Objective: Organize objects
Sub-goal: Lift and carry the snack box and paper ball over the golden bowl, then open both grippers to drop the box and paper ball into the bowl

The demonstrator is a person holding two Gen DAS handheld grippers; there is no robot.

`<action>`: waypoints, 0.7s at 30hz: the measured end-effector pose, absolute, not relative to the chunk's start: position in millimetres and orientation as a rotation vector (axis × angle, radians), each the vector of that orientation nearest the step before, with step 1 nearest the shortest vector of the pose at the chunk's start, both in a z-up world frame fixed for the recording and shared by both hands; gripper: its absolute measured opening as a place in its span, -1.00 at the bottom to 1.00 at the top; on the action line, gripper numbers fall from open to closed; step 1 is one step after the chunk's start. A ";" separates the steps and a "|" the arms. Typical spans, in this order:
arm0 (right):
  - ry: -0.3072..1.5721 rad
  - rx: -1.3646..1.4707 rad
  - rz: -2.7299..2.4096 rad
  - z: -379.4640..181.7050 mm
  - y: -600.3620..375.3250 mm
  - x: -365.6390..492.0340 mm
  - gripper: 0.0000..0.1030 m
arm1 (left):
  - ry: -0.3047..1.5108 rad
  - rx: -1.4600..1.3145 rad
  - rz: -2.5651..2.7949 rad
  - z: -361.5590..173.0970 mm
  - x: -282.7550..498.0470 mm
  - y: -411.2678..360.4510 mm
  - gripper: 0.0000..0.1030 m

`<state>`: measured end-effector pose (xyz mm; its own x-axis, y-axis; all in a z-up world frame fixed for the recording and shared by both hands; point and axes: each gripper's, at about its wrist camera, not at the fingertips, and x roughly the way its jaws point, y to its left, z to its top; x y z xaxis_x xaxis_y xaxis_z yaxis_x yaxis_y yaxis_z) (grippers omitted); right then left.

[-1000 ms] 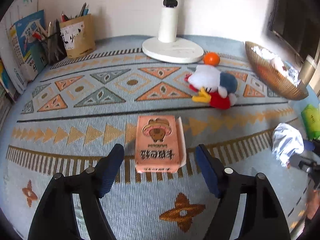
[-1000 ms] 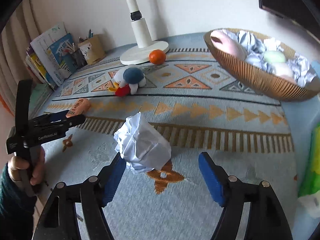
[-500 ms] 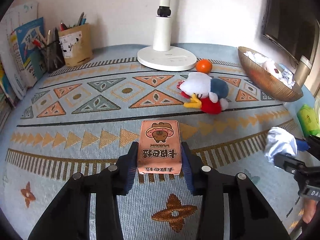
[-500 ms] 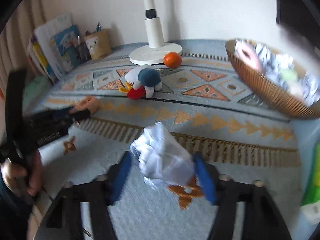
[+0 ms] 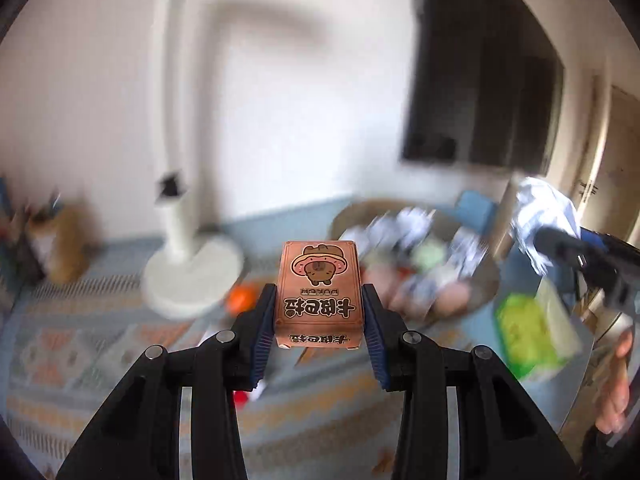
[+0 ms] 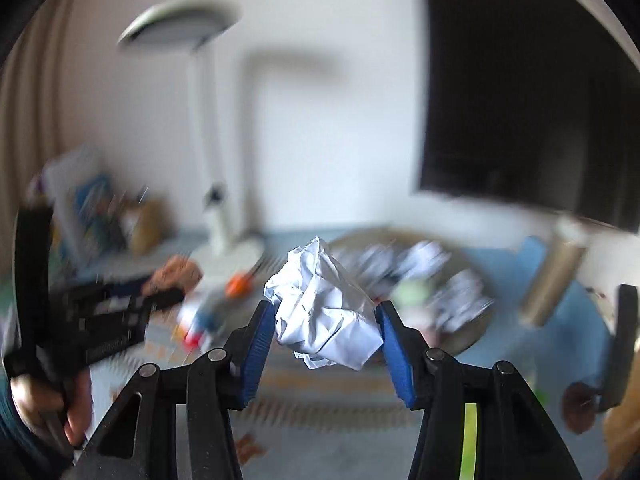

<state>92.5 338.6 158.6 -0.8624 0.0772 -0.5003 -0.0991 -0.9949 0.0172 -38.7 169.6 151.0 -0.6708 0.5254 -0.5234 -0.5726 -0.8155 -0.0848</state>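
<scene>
My left gripper (image 5: 319,312) is shut on a pink card box (image 5: 319,292) with a cartoon bear, held up in the air above the patterned mat. My right gripper (image 6: 325,318) is shut on a crumpled white paper ball (image 6: 324,316), also lifted. The paper ball shows in the left wrist view (image 5: 540,216) at the right, in the other gripper. The woven basket (image 5: 486,292) with paper balls and soft things lies blurred ahead of both grippers; it also shows in the right wrist view (image 6: 468,332).
A white lamp base (image 5: 192,276) and an orange ball (image 5: 240,298) stand on the mat behind. A pen holder (image 5: 68,240) is at the left. A green pack (image 5: 528,336) lies right of the basket. A dark screen (image 5: 480,80) hangs on the wall.
Both grippers closed on their objects and lifted them off the mat. Both views have tilted up and swung toward the basket, with heavy motion blur.
</scene>
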 end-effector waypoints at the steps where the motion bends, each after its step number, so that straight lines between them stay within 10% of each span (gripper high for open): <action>1: 0.131 -0.756 2.924 167.5 356.3 88.1 0.00 | 0.126 -0.705 2.416 154.5 -43.0 184.2 -0.27; 12: 0.561 -0.754 2.730 156.2 457.9 -11.1 0.13 | 0.152 -0.767 2.294 118.7 -103.4 301.2 -0.23; 15: 0.576 -0.740 2.760 152.1 468.0 -32.7 0.51 | 0.114 -0.771 2.285 115.0 -111.1 305.5 0.45; 21: 0.691 -0.787 2.746 137.6 480.3 -19.0 0.51 | -0.010 -0.795 2.319 123.5 -99.1 254.1 0.53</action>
